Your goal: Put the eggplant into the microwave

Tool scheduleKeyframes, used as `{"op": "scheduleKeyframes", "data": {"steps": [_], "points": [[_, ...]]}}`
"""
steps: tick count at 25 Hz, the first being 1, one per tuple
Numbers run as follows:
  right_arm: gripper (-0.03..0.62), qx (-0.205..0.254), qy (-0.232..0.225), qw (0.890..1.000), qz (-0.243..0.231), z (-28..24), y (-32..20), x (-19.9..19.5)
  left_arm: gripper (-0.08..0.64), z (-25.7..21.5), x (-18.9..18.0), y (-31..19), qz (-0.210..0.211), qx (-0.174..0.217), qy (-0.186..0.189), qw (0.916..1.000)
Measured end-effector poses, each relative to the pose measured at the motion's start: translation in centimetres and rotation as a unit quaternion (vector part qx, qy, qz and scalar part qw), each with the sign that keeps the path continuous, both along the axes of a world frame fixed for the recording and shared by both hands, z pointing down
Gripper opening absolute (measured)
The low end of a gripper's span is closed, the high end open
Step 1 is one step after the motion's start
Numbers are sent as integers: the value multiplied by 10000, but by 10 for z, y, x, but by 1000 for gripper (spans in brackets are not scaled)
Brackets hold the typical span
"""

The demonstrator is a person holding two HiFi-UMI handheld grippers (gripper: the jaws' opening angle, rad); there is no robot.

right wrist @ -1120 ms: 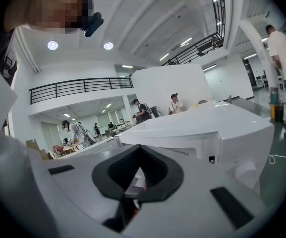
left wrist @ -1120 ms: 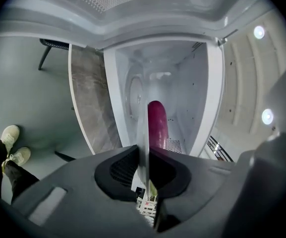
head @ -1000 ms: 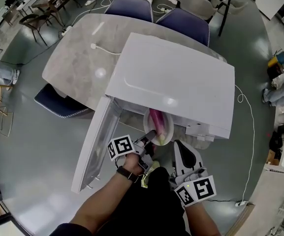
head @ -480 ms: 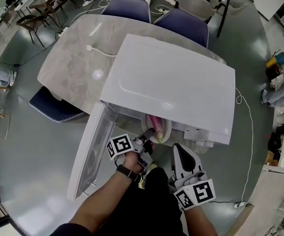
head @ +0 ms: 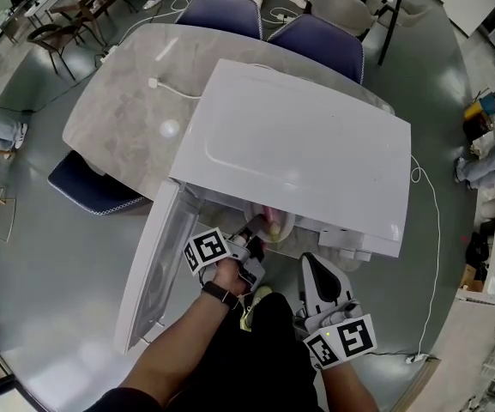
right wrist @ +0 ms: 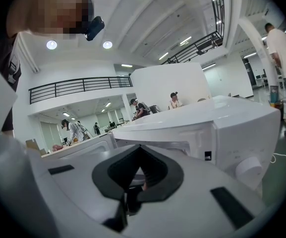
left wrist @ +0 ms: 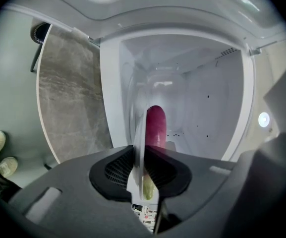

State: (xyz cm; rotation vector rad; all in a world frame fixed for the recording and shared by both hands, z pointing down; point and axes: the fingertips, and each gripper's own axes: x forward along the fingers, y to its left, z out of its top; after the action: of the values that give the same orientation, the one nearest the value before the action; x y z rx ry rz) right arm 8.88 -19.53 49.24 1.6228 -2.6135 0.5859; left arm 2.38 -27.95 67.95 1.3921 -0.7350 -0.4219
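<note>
A white box-shaped microwave (head: pixel 316 144) stands on an oval grey marble-patterned table (head: pixel 118 118), with its white door (head: pixel 148 273) swung fully open to the left. At the mouth of the oven, the left gripper (head: pixel 254 232) is clenched on the near rim of a thin white round plate (head: pixel 283 225), holding it roughly level. A long purple eggplant with a pale green stem end (left wrist: pixel 156 125) lies on that plate, its purple tip pointing into the oven. In the left gripper view, the plate shows edge-on between the dark pads, and the bare white cavity (left wrist: pixel 202 108) opens straight ahead, with nothing seen inside it. From the head view, the microwave's top hides most of the plate and eggplant, so they appear to sit at the threshold, partly inside. The right gripper (head: pixel 320 281) hangs back in front of the microwave's right side, near the control panel, with its jaws together and nothing between them. As for progress, the door is already open and the eggplant is picked up and brought to the opening. What seems left is to carry the plate deeper, set it on the oven floor, let go of the rim and draw the gripper out.
</note>
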Motion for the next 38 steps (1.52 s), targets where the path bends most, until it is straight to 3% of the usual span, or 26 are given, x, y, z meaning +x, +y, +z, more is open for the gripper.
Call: {"op": "scheduleKeyframes", "data": {"steps": [5,8,13,18,20,24,28,32,38], "points": [[2,-5,-8,10000,-44,1,1,-1,42,-1,-4,-4,-21,223,-154,9996],[2,5,-9,10000,-81,0,2,-1,168,-1,-5,-5,-11,364,-173,9992],[2,-41,-30,9999,-120,-1,3,-5,186,-13,-9,-4,21,650,-334,9973],[2,-137,-86,9998,-146,-7,4,-4,187,-38,-14,14,18,1006,-973,9902],[2,-165,-106,9997,-141,-11,6,-4,219,-46,-10,26,113,1077,-1216,9867],[2,-203,-82,9996,-151,-17,10,-3,218,-49,-4,50,261,1141,-1737,9778],[2,-284,-20,9995,-112,-11,12,-3,218,-46,2,62,454,1230,-2023,9705],[2,-341,5,9994,-98,-4,13,-4,216,-39,18,70,826,1428,-2400,9566],[2,-309,71,9995,-79,-5,12,-1,28,-14,44,78,1477,1431,-3028,9306]]}}
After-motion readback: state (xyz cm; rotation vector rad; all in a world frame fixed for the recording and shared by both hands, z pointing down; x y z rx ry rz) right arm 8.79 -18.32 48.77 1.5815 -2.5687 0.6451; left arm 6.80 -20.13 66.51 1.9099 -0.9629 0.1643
